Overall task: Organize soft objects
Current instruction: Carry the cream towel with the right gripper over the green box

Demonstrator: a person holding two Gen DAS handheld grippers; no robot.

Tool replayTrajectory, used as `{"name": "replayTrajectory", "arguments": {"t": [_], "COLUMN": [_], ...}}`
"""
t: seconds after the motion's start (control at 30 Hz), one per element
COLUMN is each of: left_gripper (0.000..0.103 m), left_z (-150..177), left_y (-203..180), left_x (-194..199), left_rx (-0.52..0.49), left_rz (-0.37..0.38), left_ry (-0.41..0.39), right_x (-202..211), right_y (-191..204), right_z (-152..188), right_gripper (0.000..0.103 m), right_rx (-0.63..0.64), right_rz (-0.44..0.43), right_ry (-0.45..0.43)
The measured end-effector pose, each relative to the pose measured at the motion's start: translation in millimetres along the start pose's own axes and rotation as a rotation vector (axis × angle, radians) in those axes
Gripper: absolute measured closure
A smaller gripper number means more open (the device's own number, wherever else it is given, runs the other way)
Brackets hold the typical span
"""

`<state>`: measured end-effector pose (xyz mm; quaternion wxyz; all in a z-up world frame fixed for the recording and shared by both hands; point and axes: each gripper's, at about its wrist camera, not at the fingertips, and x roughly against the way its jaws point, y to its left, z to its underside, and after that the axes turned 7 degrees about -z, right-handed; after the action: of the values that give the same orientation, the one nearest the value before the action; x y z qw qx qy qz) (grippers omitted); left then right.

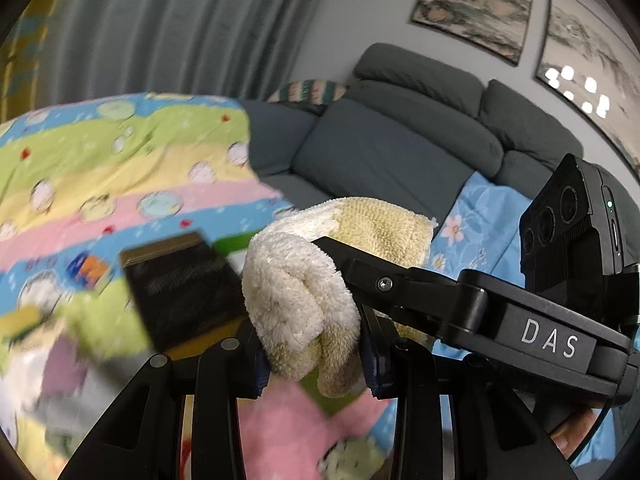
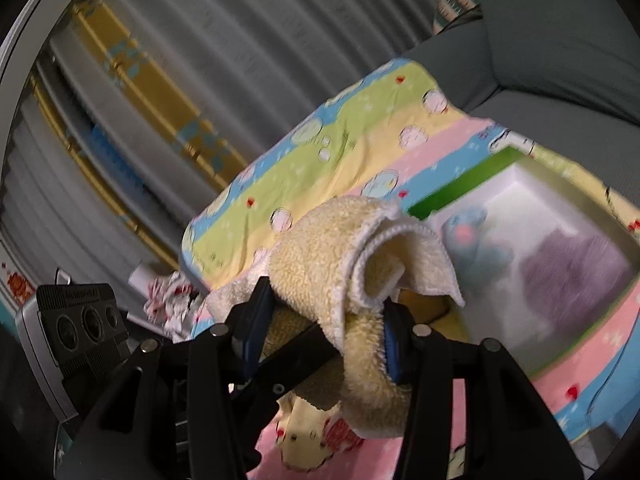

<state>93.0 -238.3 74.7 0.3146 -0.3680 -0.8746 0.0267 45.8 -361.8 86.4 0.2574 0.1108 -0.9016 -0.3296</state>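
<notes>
We hold the cream towel (image 1: 298,304) bunched between both tools, lifted clear of the striped sheet (image 1: 120,168) that covers the work surface. The left gripper (image 1: 316,364) is clamped on a thick fold of the towel, its blue pads pressed into the pile. The right gripper (image 2: 324,340) is also closed on the towel, and in the left wrist view one of its fingers crosses just above the roll. From the right wrist view, the green-rimmed box (image 2: 464,184) lies ahead and to the right on the sheet, with a purple cloth (image 2: 576,268) and a blue soft toy (image 2: 472,240) already in it; we judge this to be the destination. For a clean placement, we keep both grips firm so the roll does not unfurl, carry the towel level over the near wall of the box, and lower it into the free white space beside the toy. We release only when the towel rests on the floor of the box. The loose hanging end may catch on the rim.
</notes>
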Motion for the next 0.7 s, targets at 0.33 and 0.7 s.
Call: {"name": "replayTrajectory", "arguments": {"t": [0.33,0.7], "left_gripper": [0.067,0.067], "left_z": [-11,-1], "left_y": [-19,-36], "left_x": [-62,-122], "left_rx": [-0.034,-0.027], "left_rz": [0.073,0.157], "left_ry": [0.039,0.152], "right_x": [6,11], "right_y": [-50,-106], "right_z": [-20,-21], "right_gripper": [0.054,0.054], "right_rx": [-0.065,-0.166], "right_rz": [0.076,0.203], "right_ry": [-0.092,-0.097]}}
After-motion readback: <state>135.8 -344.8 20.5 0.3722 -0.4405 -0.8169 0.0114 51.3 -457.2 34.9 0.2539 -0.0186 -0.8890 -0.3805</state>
